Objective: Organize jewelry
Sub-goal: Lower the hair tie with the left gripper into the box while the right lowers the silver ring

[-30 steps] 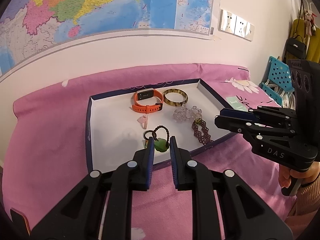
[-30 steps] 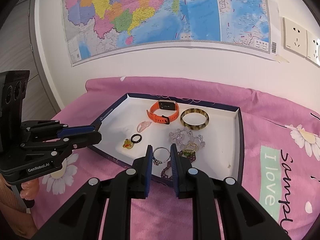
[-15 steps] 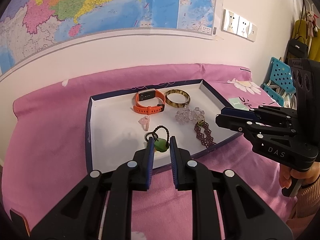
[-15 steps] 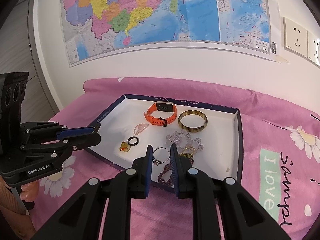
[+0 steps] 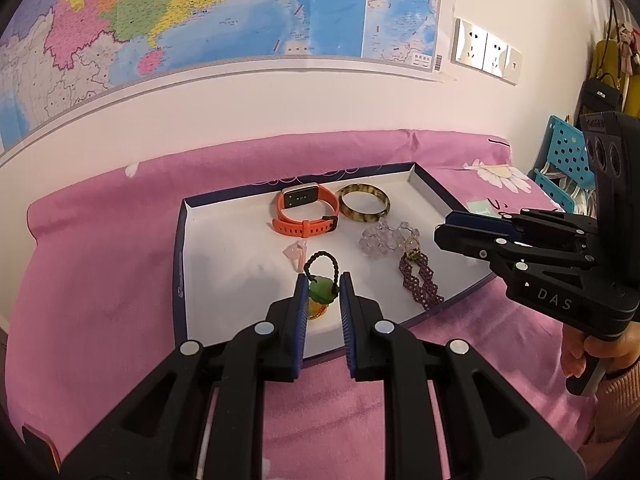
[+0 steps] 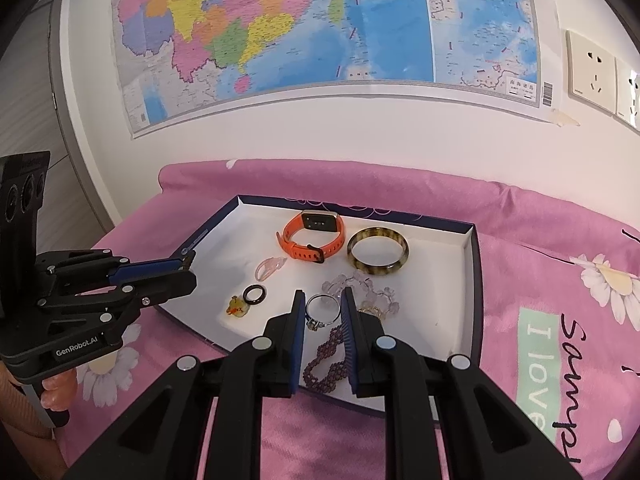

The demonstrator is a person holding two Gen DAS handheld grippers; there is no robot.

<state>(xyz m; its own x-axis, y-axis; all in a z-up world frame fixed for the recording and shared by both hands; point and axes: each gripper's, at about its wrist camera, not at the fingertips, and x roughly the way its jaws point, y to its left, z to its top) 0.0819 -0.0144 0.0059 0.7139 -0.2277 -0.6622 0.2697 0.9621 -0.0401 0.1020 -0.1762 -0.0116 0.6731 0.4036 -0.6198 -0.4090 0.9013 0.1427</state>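
Note:
A white tray with a dark blue rim (image 5: 182, 248) lies on a pink cloth and holds the jewelry. In it are an orange watch band (image 5: 306, 216), an amber bangle (image 5: 364, 202), a clear bead bracelet (image 5: 384, 236), a purple beaded bracelet (image 5: 420, 280), a pink pendant (image 5: 296, 252) and a green pendant on a black cord (image 5: 322, 286). My left gripper (image 5: 323, 280) hovers over the tray's near left side, jaws narrowly apart and empty. My right gripper (image 6: 322, 300) hovers over the near right side above a silver ring (image 6: 322, 308), also narrowly apart and empty.
A black ring (image 6: 255, 294) and a yellow pendant (image 6: 238, 308) lie near the tray's left edge. The pink flowered cloth (image 6: 560, 280) spreads around the tray. A map (image 6: 320, 20) and wall sockets (image 6: 592, 72) are behind. A blue perforated crate (image 5: 568, 156) stands at the right.

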